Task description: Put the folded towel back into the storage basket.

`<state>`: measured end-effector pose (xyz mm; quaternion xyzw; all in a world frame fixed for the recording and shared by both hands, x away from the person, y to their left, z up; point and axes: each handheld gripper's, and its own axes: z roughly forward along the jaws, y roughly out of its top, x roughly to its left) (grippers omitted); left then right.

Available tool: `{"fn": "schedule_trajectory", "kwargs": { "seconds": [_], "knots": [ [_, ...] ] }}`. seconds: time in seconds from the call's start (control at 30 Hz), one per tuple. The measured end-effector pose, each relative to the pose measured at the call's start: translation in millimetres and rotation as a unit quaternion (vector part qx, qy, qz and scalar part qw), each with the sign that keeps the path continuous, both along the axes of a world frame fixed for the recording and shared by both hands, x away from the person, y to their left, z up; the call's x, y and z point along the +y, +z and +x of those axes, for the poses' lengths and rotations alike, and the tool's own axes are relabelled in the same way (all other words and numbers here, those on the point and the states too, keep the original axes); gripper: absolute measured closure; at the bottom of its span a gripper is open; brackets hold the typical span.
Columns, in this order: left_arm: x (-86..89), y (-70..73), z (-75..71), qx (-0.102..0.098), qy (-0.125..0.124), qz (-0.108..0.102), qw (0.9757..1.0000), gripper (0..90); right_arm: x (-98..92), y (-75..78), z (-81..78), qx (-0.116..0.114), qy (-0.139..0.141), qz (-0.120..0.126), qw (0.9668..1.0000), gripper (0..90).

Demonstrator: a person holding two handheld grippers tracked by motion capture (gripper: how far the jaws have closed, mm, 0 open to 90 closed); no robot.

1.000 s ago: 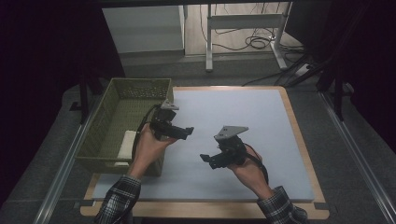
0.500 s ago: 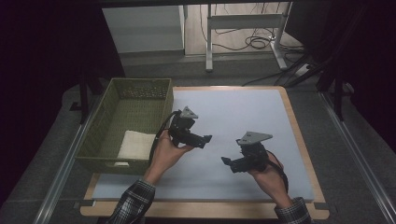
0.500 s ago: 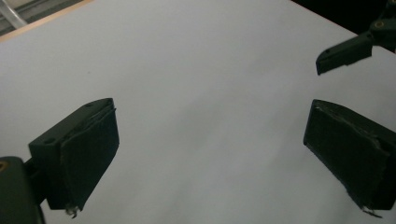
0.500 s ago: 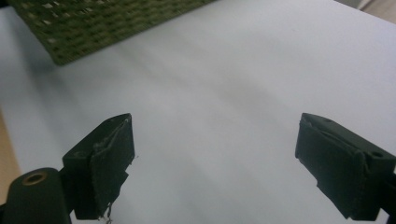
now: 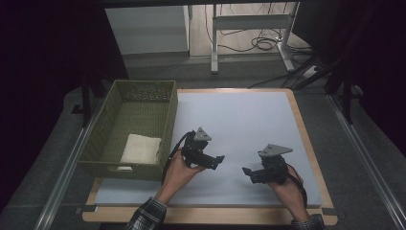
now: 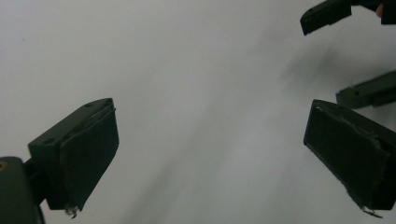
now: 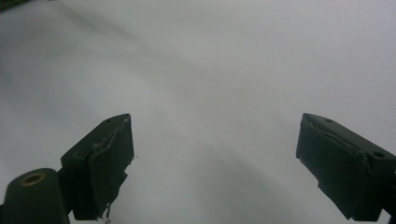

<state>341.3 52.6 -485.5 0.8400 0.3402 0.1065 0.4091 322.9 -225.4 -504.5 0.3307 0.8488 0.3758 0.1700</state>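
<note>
Two grippers, left gripper and right gripper, fingers spread empty; one basket, one cloth.

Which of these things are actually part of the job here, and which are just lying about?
Part of the job:
- left claw, open, holding nothing
- right claw, open, holding nothing
- folded cloth, lying in the basket
- green basket

Just lying about:
- cables on the floor beyond the table
- metal stand

The high view looks forward and down over the bench; both gripper views face, seemingly close, its pale surface.
</note>
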Motion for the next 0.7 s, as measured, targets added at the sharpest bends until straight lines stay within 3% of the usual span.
{"fn": "schedule_trajectory", "kwargs": {
  "seconds": [0.33, 0.47, 0.63, 0.7],
  "knots": [
    [0.8, -39.3, -13.2, 0.018, 0.006, 0.03, 0.9994, 3.8, -8.6, -26.1, -1.2, 0.012, -0.01, -0.033, 0.9993, 10.2],
    [3.7, -54.1, -13.7, 0.029, 0.015, 0.039, 0.9987, 3.8, -10.2, -28.0, -0.4, 0.017, -0.012, -0.024, 0.9995, 10.0],
    [1.2, -59.0, -16.8, 0.009, 0.011, 0.06, 0.9981, 2.8, -10.4, -28.4, 0.0, 0.02, -0.012, -0.023, 0.9995, 9.6],
    [1.7, -59.4, -16.7, 0.01, 0.012, 0.057, 0.9983, 2.7, -10.4, -28.5, 0.0, 0.02, -0.012, -0.023, 0.9995, 9.6]
  ]
}}
